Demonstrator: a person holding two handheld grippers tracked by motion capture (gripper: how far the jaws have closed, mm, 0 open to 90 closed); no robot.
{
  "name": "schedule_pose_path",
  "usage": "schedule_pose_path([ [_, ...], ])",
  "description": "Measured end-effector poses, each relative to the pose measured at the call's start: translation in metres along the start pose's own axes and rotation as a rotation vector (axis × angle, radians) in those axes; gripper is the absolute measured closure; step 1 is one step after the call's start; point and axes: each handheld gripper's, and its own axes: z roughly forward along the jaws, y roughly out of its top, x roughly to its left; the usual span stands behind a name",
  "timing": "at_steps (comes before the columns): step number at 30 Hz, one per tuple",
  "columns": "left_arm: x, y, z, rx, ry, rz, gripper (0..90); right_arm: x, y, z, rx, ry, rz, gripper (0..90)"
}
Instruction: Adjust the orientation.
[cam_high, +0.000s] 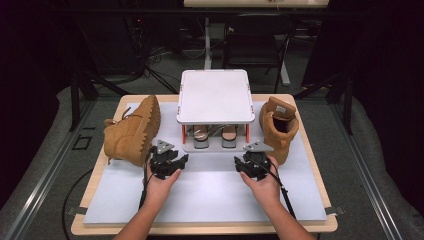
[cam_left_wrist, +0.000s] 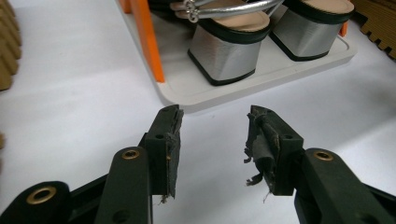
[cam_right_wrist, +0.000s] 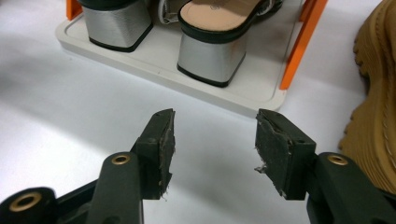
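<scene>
The table (cam_high: 100, 220) carries a white two-level shoe rack (cam_high: 215, 97), and on each side of it stands one tan boot: the left boot (cam_high: 132, 132) lies tipped with its ridged sole toward the rack, the right boot (cam_high: 278, 127) stands upright with its opening up. On the lower shelf (cam_left_wrist: 219, 91) of the rack sit two sandals with silver block heels (cam_left_wrist: 224, 58), side by side and touching nothing else. I judge the sandals to be light and quite stiff at the heel, but the metallic surface looks smooth and may slip, and the thin straps are soft; the block heel or the firm sole edge seems the best place to take hold. The left gripper (cam_left_wrist: 214, 140) has its fingers (cam_left_wrist: 167, 140) about half open with nothing between them, and one heel lies straight ahead of them, near but apart. The right gripper (cam_right_wrist: 212, 144) is also open and empty, its worn pads pointing at the other heel (cam_right_wrist: 210, 58), not touching.
</scene>
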Motion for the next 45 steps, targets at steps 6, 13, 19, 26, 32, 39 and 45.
schedule_pose_path([
  [6, 0.009, -0.007, -0.018, 0.004, -0.021, -0.017, 51.2, -0.003, -0.012, -0.009, 0.004, 0.007, 0.013, 42.4],
  [13, 0.016, -0.014, -0.034, 0.008, -0.010, 0.004, 42.6, -0.006, -0.022, -0.025, 0.001, -0.020, -0.027, 38.4],
  [19, 0.022, -0.019, -0.044, 0.012, -0.021, 0.011, 37.5, -0.009, -0.033, -0.041, -0.020, -0.012, -0.042, 34.7],
  [26, 0.031, -0.028, -0.060, 0.000, -0.009, 0.013, 39.4, -0.021, -0.041, -0.056, -0.022, 0.002, -0.031, 33.3],
  [32, 0.040, -0.034, -0.072, -0.042, -0.001, -0.001, 42.3, -0.032, -0.050, -0.065, -0.046, 0.028, -0.004, 33.1],
  [39, 0.054, -0.038, -0.081, -0.072, 0.014, -0.019, 44.3, -0.040, -0.055, -0.063, -0.068, 0.001, -0.014, 32.9],
  [45, 0.063, -0.042, -0.079, -0.054, 0.024, -0.031, 45.2, -0.036, -0.056, -0.059, -0.044, 0.014, -0.011, 29.0],
])
